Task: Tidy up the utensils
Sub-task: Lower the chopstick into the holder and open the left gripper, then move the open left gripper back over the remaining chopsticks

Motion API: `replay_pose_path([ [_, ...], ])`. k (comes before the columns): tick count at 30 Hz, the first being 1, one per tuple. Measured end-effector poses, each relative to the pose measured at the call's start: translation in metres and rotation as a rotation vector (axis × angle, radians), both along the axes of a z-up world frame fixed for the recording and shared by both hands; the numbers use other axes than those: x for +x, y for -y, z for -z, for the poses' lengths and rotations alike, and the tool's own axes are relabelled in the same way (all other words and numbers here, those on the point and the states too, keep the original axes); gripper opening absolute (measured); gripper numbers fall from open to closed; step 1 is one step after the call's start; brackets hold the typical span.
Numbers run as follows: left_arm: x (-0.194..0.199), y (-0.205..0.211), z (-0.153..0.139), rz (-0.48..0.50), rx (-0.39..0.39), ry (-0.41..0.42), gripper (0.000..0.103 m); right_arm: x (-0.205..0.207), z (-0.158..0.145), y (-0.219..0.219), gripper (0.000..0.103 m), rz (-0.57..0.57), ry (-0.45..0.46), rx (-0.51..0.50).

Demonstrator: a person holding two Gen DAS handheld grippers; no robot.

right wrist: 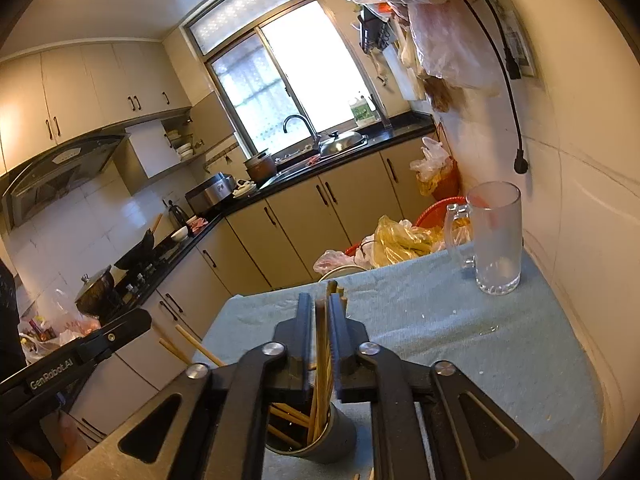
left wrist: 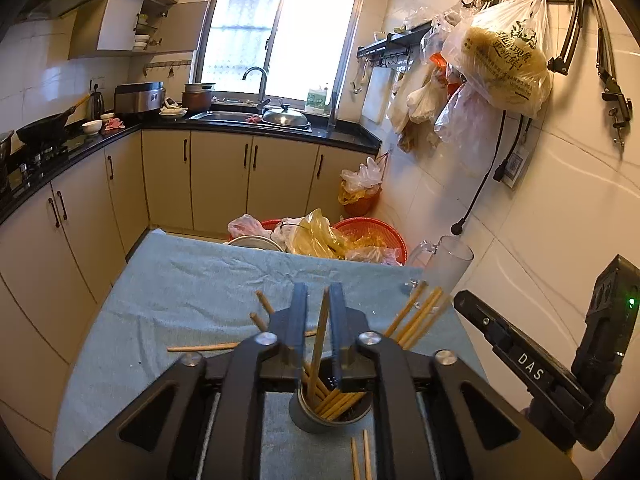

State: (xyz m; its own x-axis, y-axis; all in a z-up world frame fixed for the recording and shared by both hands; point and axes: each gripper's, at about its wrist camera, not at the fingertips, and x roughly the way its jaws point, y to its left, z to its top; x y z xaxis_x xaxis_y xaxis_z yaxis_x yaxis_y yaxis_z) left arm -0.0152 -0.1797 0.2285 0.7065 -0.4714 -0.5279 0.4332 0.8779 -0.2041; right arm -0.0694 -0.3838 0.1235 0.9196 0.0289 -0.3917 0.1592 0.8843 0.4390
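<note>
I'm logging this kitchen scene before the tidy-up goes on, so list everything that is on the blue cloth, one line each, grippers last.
chopstick holder: one, dark grey, near edge of the cloth, under both grippers.
chopsticks in holder: several, exact count unclear, light wood, leaning out at angles.
loose chopsticks: at least three, light wood, lying on the cloth.
glass mug: one, clear, upright at the far right corner, empty.
cloth: one, blue, covering the table.
left gripper: black, one chopstick between its fingers.
right gripper: black, chopsticks between its fingers.

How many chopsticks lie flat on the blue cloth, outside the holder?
3 chopsticks: one left of the holder, two together in front of it; the left gripper may hide more.
</note>
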Motion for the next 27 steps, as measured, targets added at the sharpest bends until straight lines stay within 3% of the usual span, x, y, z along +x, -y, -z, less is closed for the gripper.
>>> replay_pose_path([
  [2,-0.007,-0.005,-0.002,-0.009,-0.005,0.007,0.028,-0.005,-0.004,0.0,0.029,0.007,0.008,-0.006],
  [11,-0.06,-0.046,-0.023,-0.048,-0.054,0.053,0.048,-0.041,-0.028,-0.012,0.041,0.008,0.021,-0.046],
  [19,-0.106,-0.086,-0.014,-0.079,-0.087,-0.002,0.054,-0.088,-0.041,-0.027,0.049,-0.003,0.004,-0.107],
  [27,-0.145,-0.1,0.016,-0.083,-0.057,-0.058,0.054,-0.134,-0.031,-0.036,0.055,-0.024,-0.095,-0.227],
])
